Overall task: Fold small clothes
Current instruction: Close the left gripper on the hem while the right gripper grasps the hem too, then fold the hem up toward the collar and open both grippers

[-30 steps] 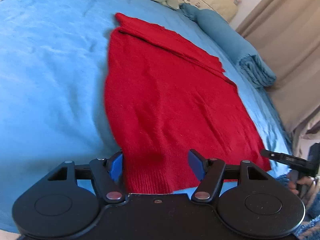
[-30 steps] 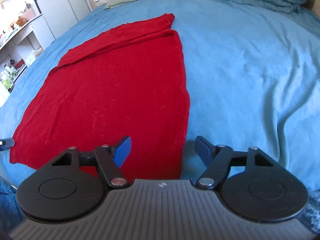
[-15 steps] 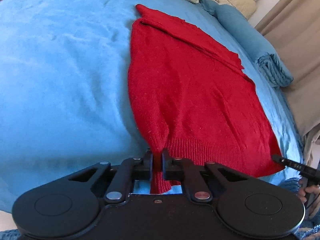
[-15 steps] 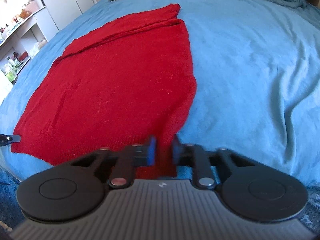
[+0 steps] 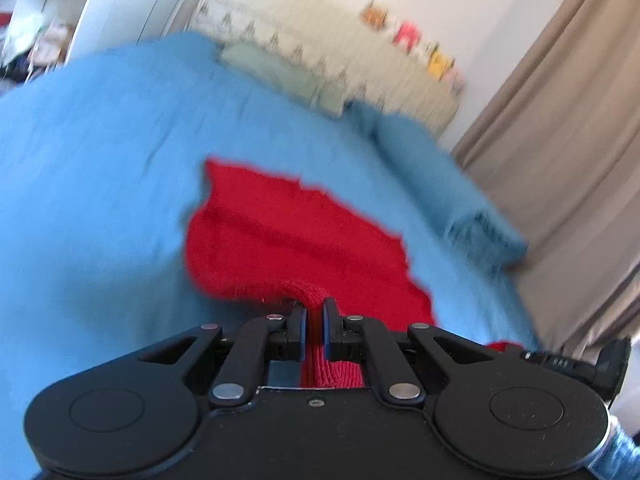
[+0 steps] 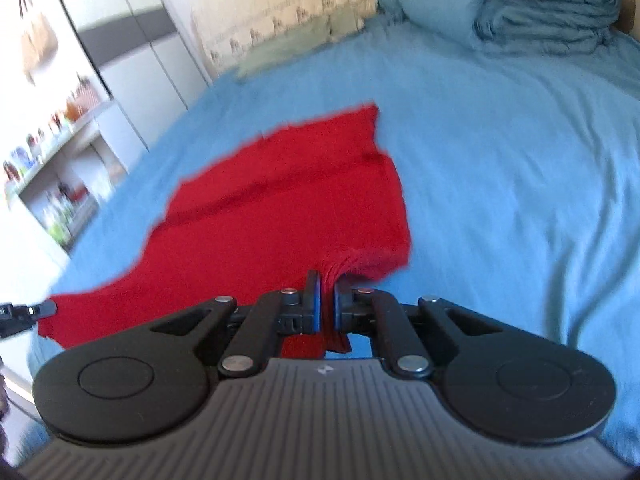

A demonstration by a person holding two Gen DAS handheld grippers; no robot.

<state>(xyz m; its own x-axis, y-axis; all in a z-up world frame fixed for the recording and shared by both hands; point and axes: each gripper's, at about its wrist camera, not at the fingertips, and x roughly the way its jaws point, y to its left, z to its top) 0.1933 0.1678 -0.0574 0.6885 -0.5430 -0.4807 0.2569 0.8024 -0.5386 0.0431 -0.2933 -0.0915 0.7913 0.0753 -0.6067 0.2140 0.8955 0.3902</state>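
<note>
A red knit garment (image 5: 296,236) lies on the blue bed; it also shows in the right wrist view (image 6: 280,208). My left gripper (image 5: 314,312) is shut on the garment's ribbed hem at its near left corner. My right gripper (image 6: 327,292) is shut on the hem at the near right corner. Both corners are raised off the bed and the near part of the garment hangs from the jaws. The far part with the folded sleeve still rests flat. The left gripper's tip (image 6: 36,310) shows at the left edge of the right wrist view.
The blue bedsheet (image 6: 520,184) spreads all round the garment. A folded blue blanket (image 6: 540,12) lies at the far right, pillows (image 5: 320,68) at the head. White shelves with bottles (image 6: 60,168) stand left of the bed, curtains (image 5: 568,152) on the right.
Both grippers closed on the hem corners, then lifted and carried them forward toward the far end. The garment's near half has risen off the bed and the visible red area has shortened.
</note>
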